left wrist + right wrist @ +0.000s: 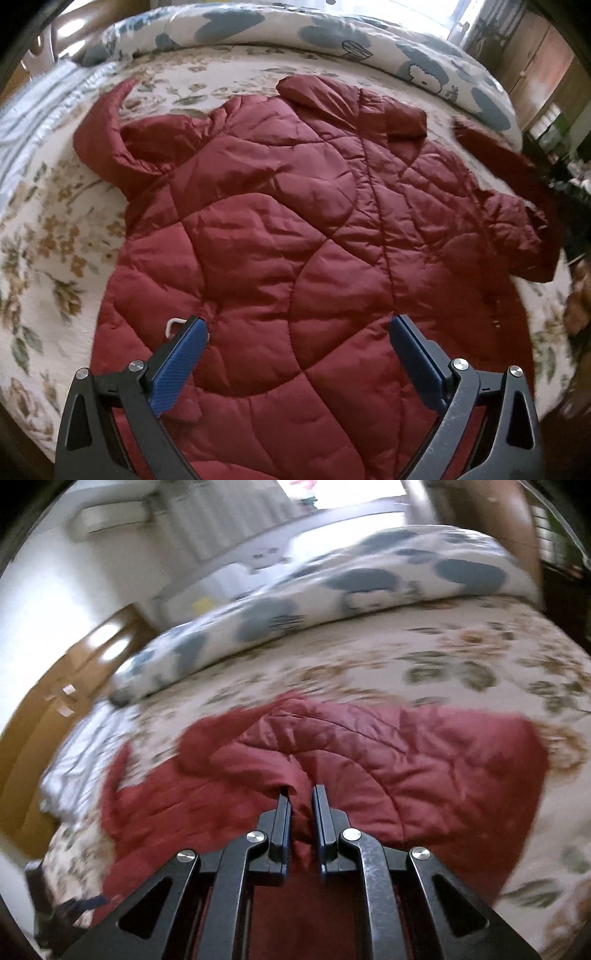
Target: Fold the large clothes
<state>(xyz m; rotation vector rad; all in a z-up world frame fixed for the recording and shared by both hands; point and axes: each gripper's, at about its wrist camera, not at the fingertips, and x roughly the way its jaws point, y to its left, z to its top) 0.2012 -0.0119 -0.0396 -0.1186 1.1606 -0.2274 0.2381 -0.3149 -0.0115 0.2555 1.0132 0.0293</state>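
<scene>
A dark red quilted jacket [295, 229] lies spread flat on the floral bed, sleeves out to the left and right, hood at the far end. My left gripper [297, 332] is open and empty, hovering over the jacket's lower part. In the right wrist view the jacket [424, 760] is bunched up in front of my right gripper [301, 794], whose jaws are nearly closed on a fold of the red fabric. The view is blurred by motion.
The floral bedspread [55, 229] surrounds the jacket. A rolled white and blue duvet [332, 33] lies along the far side and also shows in the right wrist view [332, 590]. Wooden furniture [48, 709] stands at the left, and a wooden cabinet [535, 55] at the right.
</scene>
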